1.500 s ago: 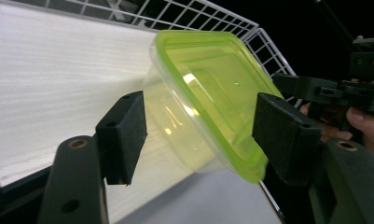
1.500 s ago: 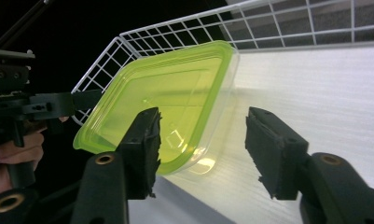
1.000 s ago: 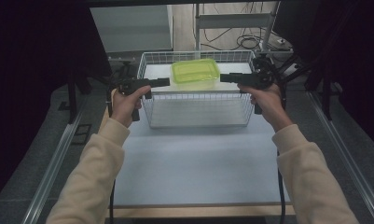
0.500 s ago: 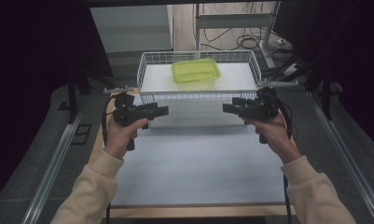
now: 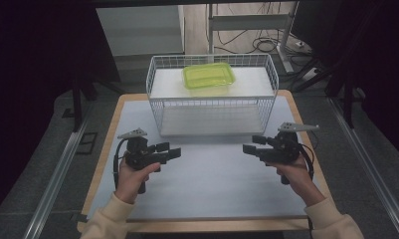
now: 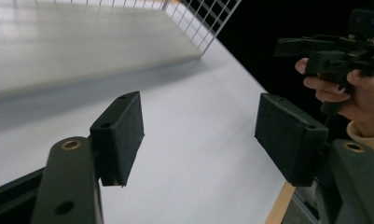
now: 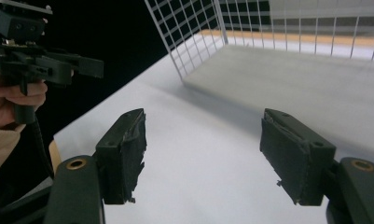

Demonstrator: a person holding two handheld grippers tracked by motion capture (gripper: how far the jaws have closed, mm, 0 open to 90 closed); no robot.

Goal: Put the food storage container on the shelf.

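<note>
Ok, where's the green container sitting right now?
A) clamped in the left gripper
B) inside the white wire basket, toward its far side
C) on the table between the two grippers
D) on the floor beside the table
B: the green container lies inside the white wire basket, near its far wall, while the left gripper and right gripper are open and empty.

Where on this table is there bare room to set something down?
The white mat lies bare between the left hand-held gripper and the right hand-held gripper, from the wire basket to the near edge. The basket takes up the far end, with a green lidded container at its back.
</note>
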